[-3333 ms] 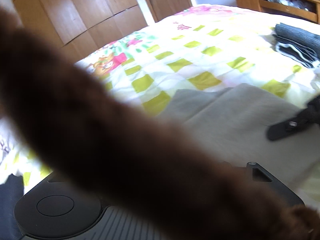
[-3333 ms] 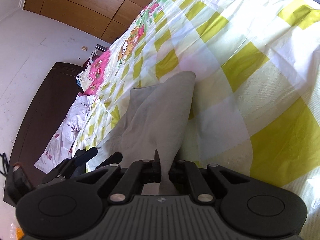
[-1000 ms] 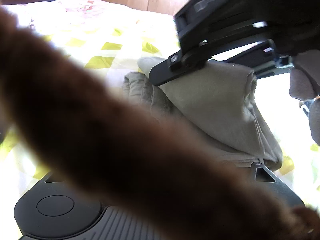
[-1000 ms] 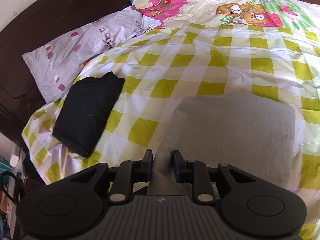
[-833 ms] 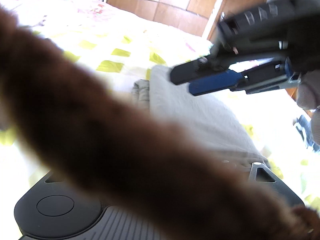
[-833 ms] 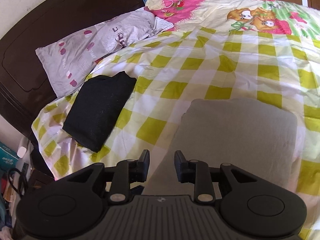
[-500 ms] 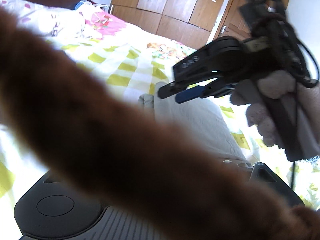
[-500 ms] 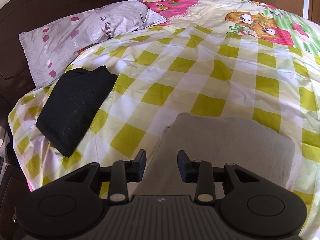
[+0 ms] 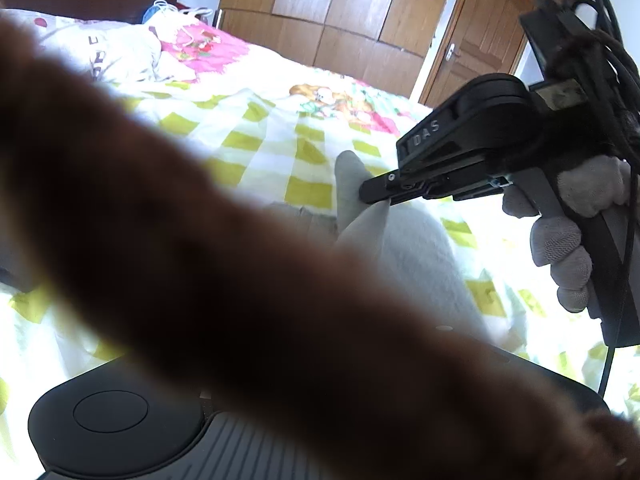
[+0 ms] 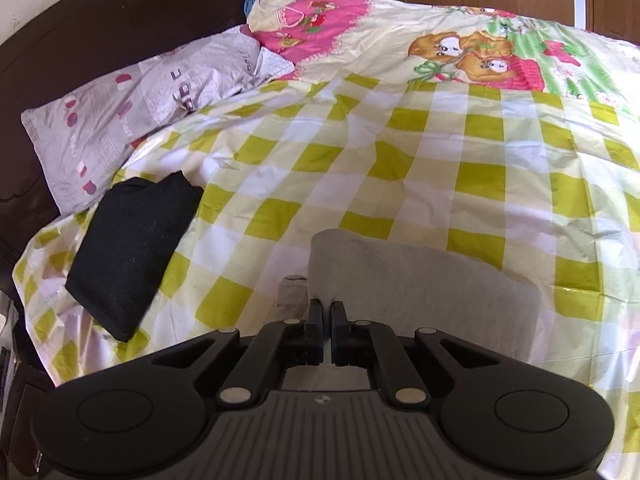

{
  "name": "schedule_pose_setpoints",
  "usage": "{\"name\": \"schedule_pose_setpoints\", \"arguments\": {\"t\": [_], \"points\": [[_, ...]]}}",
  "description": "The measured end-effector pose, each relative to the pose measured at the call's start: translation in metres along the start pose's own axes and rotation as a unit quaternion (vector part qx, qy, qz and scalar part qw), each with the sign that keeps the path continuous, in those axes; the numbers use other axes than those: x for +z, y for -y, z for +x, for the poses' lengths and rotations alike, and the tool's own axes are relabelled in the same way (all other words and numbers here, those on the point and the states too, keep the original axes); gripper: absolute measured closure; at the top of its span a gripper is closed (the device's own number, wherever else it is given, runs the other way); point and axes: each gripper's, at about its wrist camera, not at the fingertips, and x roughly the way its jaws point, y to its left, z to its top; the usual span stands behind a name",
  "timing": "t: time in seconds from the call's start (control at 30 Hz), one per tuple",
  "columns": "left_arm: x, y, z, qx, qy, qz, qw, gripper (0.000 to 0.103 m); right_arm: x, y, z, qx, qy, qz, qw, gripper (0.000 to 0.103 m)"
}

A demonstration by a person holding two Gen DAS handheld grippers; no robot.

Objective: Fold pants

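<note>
Grey pants point(image 10: 420, 284) lying folded on checked bed point(image 10: 400, 160). Right hand-held gripper point(image 10: 327, 322) pinching raised fold of grey pants, jaws nearly together. Left hand-held gripper point(image 9: 440, 330) fully closed per reading, fingertips hidden behind blurred brown sleeve point(image 9: 200, 260); grip unclear. Black garment point(image 10: 132, 252) resting beside pillow point(image 10: 140, 112).

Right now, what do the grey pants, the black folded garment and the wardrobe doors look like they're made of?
Grey pants: soft matte knit, probably cotton jersey; drapes limply with rounded folds, no sheen.
Black folded garment: thicker matte fabric, faintly linty or fuzzy; could be fleece or a heavy knit, weave too fine to tell.
Wardrobe doors: wood or wood-look veneer, warm brown with visible grain and a slight gloss.
</note>
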Motion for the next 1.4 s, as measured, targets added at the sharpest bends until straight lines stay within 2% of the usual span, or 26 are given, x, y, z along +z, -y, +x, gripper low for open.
{"name": "schedule_pose_setpoints", "arguments": {"t": [0.13,0.2,0.27,0.3,0.33,0.43,0.5,0.53,0.57,0.73,0.83,0.93,1.03,1.1,1.17,1.23,1.3,1.4], "points": [[0.003,-0.005,-0.01,-0.009,0.022,-0.022,0.9995,0.081,0.011,-0.021,-0.007,0.015,0.025,-0.023,0.999,0.082],[0.002,-0.014,-0.008,0.001,0.022,-0.041,0.9989,0.081,0.012,-0.034,0.013,0.017,0.017,-0.027,0.999,0.081],[-0.005,-0.027,0.004,0.016,0.0,-0.063,0.9979,0.081,0.008,-0.042,0.047,0.021,-0.015,-0.036,0.999,0.081],[-0.009,-0.034,0.013,0.02,-0.019,-0.073,0.9969,0.08,0.002,-0.044,0.066,0.018,-0.031,-0.041,0.999,0.076],[-0.015,-0.039,0.021,0.023,-0.041,-0.078,0.9958,0.075,-0.004,-0.042,0.085,0.016,-0.045,-0.034,0.998,0.072],[-0.018,-0.039,0.019,0.036,-0.04,-0.073,0.9959,0.074,-0.018,-0.038,0.107,0.024,-0.043,-0.028,0.998,0.072],[-0.015,-0.033,0.013,0.053,-0.033,-0.046,0.997,0.064,-0.016,-0.038,0.098,0.043,-0.026,-0.03,0.998,0.071],[-0.015,-0.031,0.011,0.06,-0.031,-0.037,0.997,0.055,-0.013,-0.037,0.09,0.054,-0.017,-0.025,0.998,0.071],[-0.013,-0.03,0.008,0.065,-0.031,-0.031,0.9969,0.052,-0.01,-0.035,0.081,0.061,-0.008,-0.021,0.998,0.071],[-0.006,-0.024,-0.013,0.089,-0.005,-0.013,0.996,0.052,-0.011,-0.012,0.021,0.07,0.042,-0.018,0.996,0.063],[0.002,-0.016,-0.017,0.089,0.016,0.005,0.9959,0.05,-0.031,0.013,-0.009,0.043,0.057,-0.013,0.997,0.063],[0.017,-0.002,-0.002,0.078,0.028,0.035,0.996,0.048,-0.062,0.035,-0.027,0.002,0.051,-0.01,0.999,0.063],[0.026,0.007,0.024,0.06,0.001,0.039,0.9974,0.047,-0.099,0.046,-0.027,-0.009,0.013,-0.001,1.0,0.063],[0.022,0.016,0.043,0.075,-0.024,0.068,0.9946,0.047,-0.125,0.05,-0.025,-0.004,-0.012,0.003,1.0,0.062],[0.01,0.02,0.057,0.096,-0.055,0.1,0.9889,0.047,-0.139,0.048,-0.032,-0.003,-0.005,-0.01,1.0,0.062],[0.0,0.02,0.058,0.105,-0.075,0.11,0.9855,0.046,-0.142,0.047,-0.042,0.011,0.004,-0.02,1.0,0.061],[0.001,0.018,0.05,0.097,-0.074,0.096,0.9879,0.046,-0.136,0.056,-0.052,0.026,0.023,-0.002,0.999,0.061],[0.013,0.025,0.042,0.102,-0.05,0.106,0.9878,0.045,-0.12,0.076,-0.052,0.009,0.052,0.036,0.998,0.06]]}}
